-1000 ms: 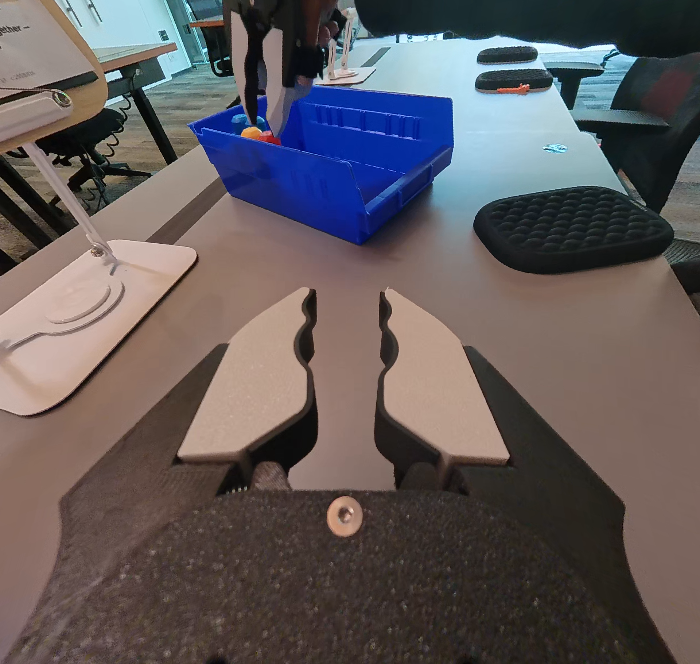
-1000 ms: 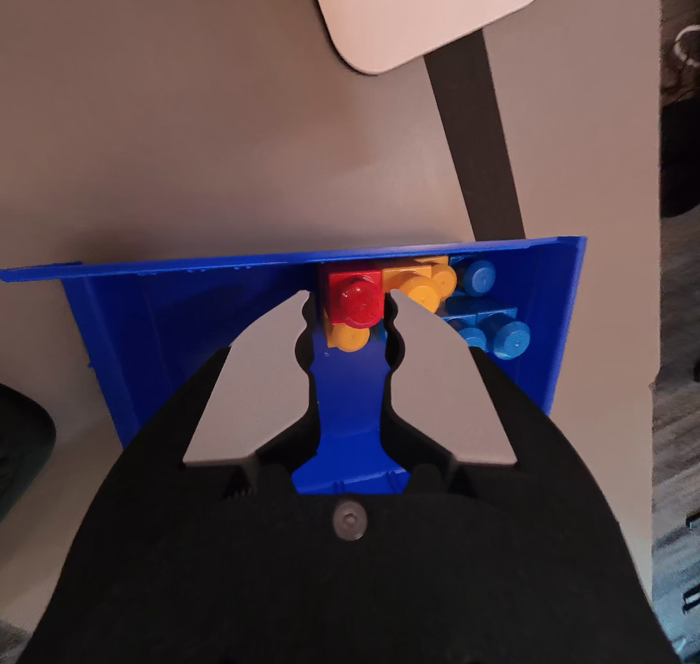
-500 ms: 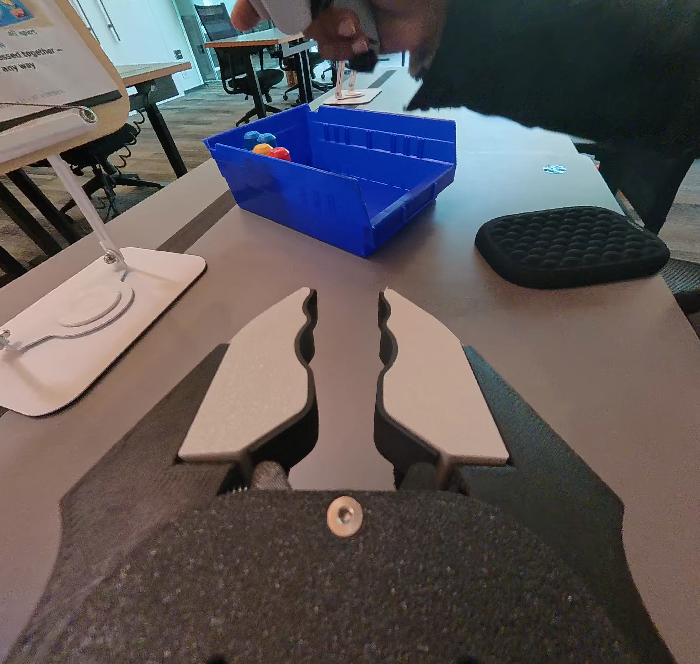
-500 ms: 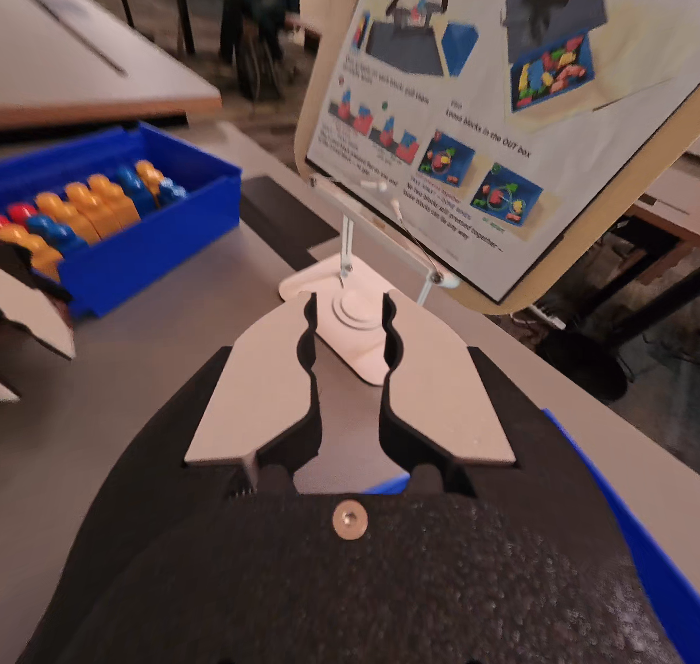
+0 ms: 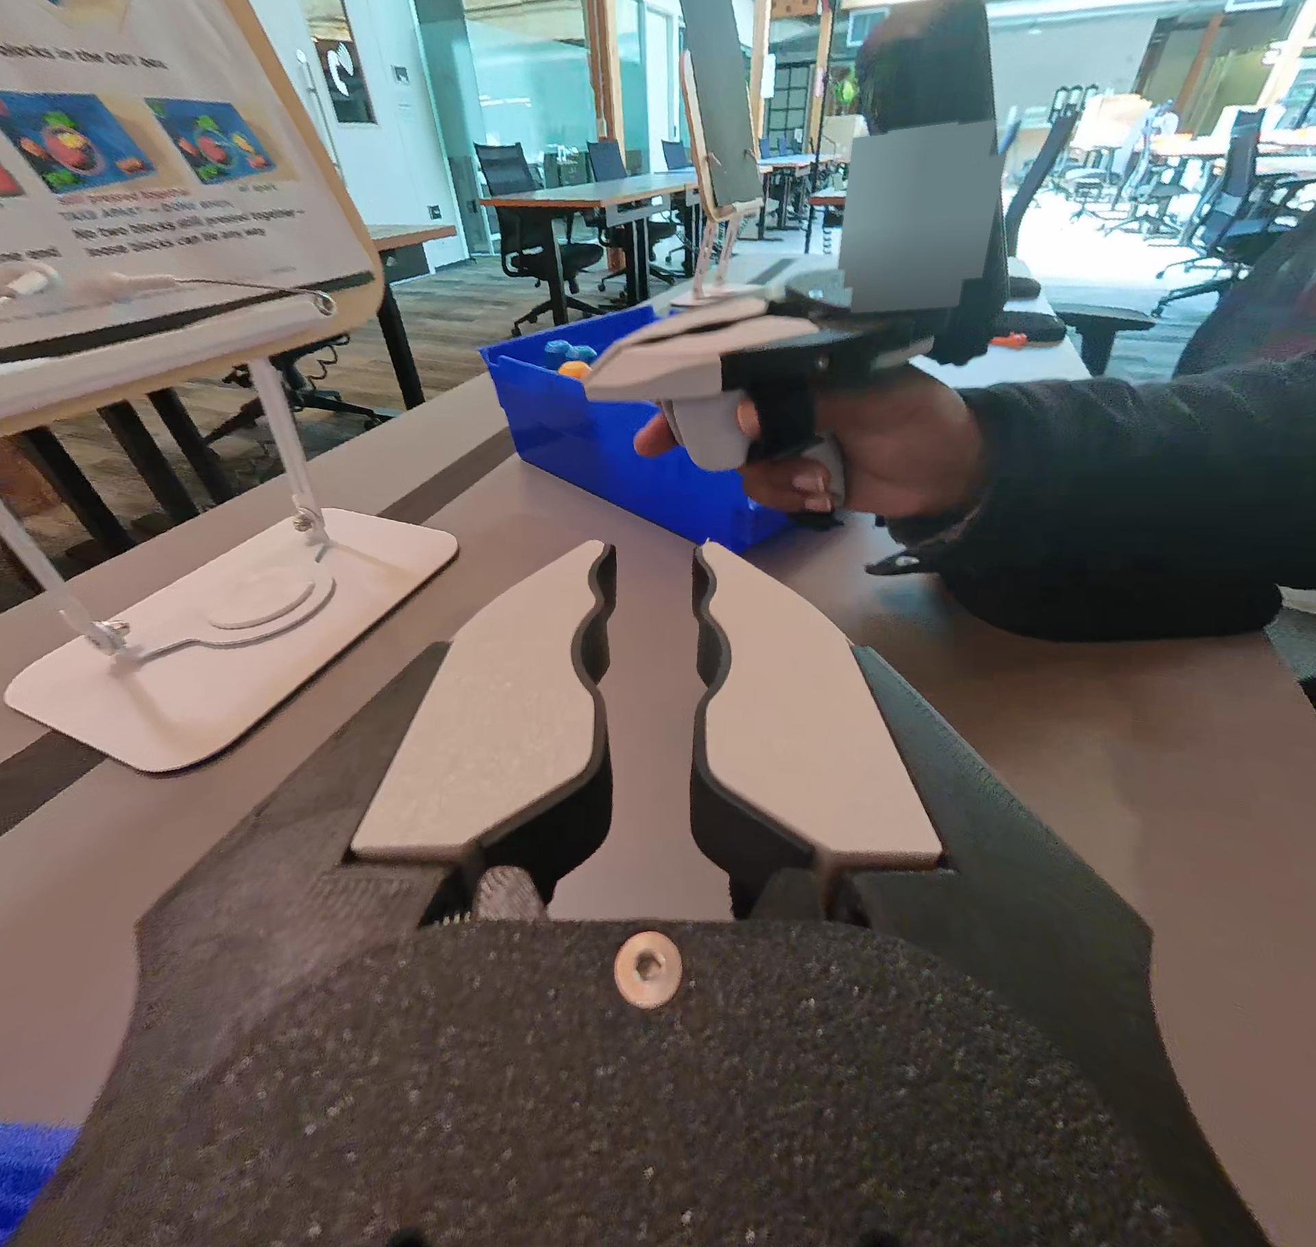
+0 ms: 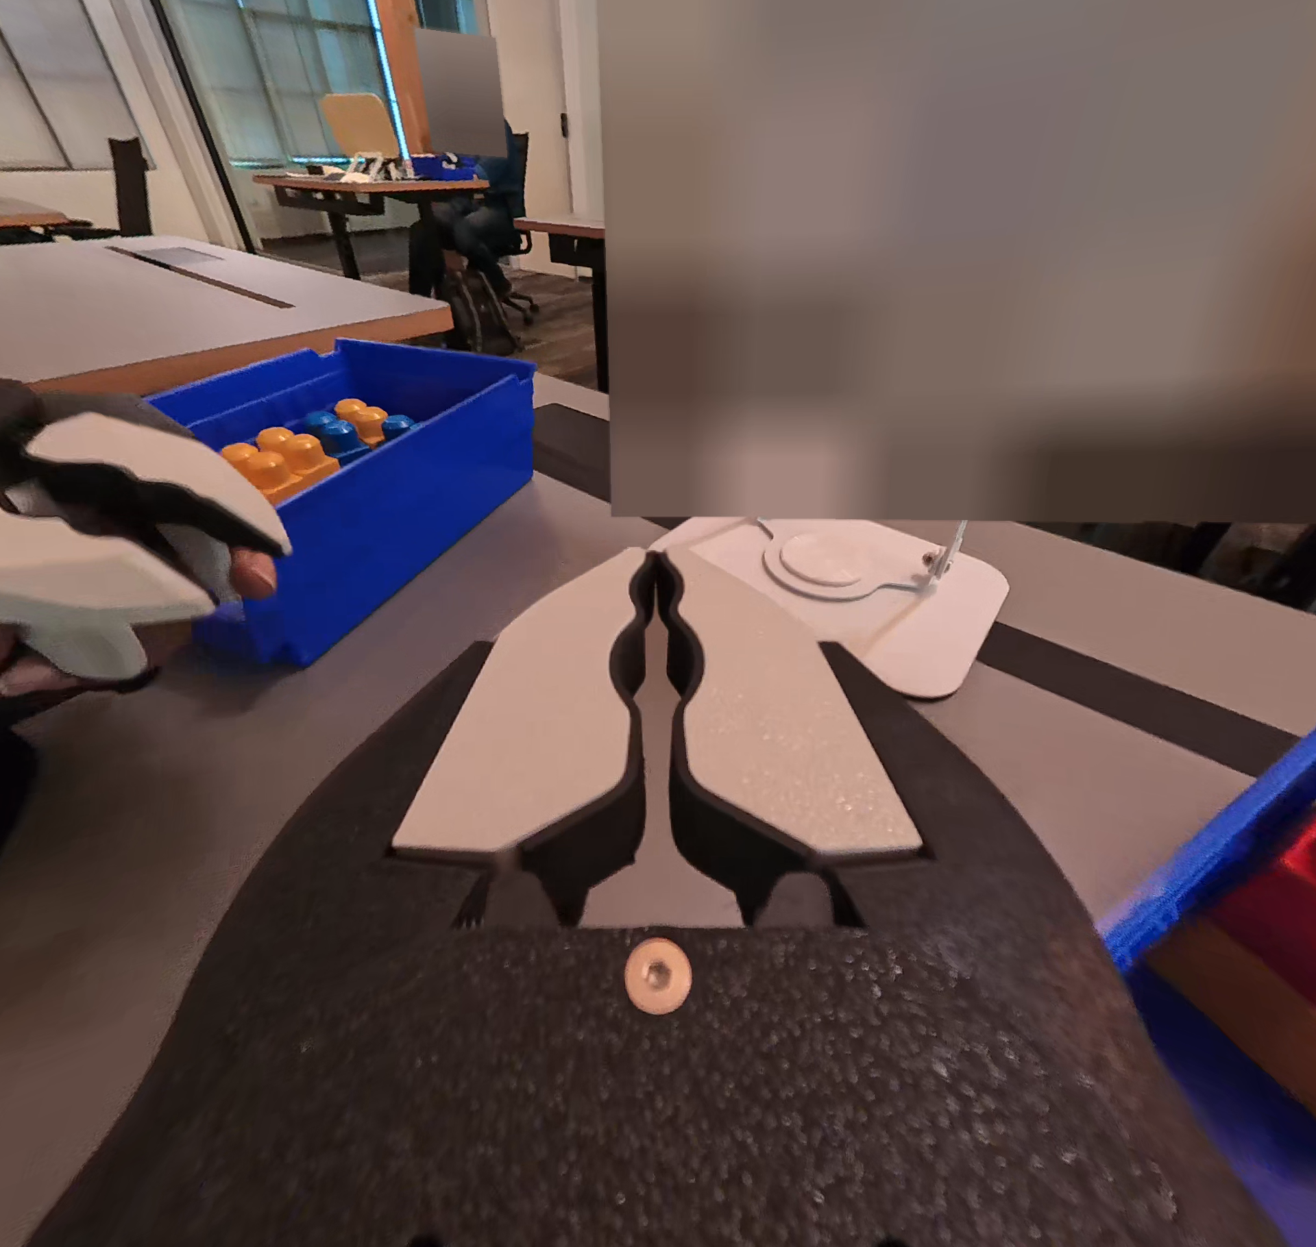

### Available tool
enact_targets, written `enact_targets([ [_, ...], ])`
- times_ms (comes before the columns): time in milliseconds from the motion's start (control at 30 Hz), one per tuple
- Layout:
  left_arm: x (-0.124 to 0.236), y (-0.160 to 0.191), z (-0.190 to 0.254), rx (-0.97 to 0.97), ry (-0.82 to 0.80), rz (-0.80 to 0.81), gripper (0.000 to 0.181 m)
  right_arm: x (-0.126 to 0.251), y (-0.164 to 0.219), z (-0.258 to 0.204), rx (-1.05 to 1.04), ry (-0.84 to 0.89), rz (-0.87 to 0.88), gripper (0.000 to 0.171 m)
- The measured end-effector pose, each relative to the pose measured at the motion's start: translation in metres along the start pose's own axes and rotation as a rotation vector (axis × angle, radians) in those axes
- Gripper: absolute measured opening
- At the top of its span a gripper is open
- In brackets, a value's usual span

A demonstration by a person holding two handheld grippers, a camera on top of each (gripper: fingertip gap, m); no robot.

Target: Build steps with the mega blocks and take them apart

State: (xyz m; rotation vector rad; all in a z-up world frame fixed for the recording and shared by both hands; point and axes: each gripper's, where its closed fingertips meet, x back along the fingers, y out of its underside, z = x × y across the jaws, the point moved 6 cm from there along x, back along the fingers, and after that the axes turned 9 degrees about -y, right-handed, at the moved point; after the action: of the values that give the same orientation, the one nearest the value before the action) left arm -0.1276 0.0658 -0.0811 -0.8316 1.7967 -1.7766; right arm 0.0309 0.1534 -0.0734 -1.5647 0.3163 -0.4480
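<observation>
- Nearest in the left wrist view, the left gripper point(image 5: 648, 558) hangs just above the grey table point(image 5: 1068, 750) with its jaws apart and nothing between them
- Just to its left stands the white base plate point(image 5: 213, 643) of a document stand, whose thin rods carry a printed instruction board point(image 5: 142, 145) tilted over the table edge
- Beyond the fingertips, the right gripper point(image 5: 605, 376) points left across the view, held in a person's hand point(image 5: 869, 451) with a dark sleeve point(image 5: 1139, 501) resting on the table; in its own wrist view the right gripper point(image 6: 656, 561) has its jaws closed together, tips meeting, gripping nothing
- Behind that hand sits a blue bin point(image 5: 619, 451), with blue and orange mega blocks point(image 5: 573, 358) showing over its rim
- In the right wrist view another blue bin point(image 6: 399, 536) holds orange and blue blocks point(image 6: 299, 455) in rows, and the left gripper point(image 6: 242, 576) hovers beside its near wall
- At that view's lower right edge a blue rim point(image 6: 1225, 857) with something red inside is too blurred to identify, probably the first bin
- Farther off are desks and office chairs
</observation>
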Motion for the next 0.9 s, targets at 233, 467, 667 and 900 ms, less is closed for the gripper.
enact_targets([
  [233, 0.028, -0.03, -0.03, 0.002, -0.157, 0.096, 0.0, -0.004, 0.016, -0.004, 0.02, -0.049, -0.041, 0.0],
  [467, 0.083, -0.07, -0.09, -0.076, -0.398, 0.021, 0.0, -0.005, 0.022, -0.009, 0.04, -0.093, -0.067, 0.0],
  [667, 0.102, -0.071, -0.16, -0.126, -0.475, -0.284, 0.0, -0.006, 0.023, -0.01, 0.045, -0.111, -0.075, 0.0],
  [900, 0.101, -0.028, -0.238, -0.157, -0.541, -0.706, 0.031, -0.007, 0.026, -0.014, 0.057, -0.14, -0.091, 0.0],
])
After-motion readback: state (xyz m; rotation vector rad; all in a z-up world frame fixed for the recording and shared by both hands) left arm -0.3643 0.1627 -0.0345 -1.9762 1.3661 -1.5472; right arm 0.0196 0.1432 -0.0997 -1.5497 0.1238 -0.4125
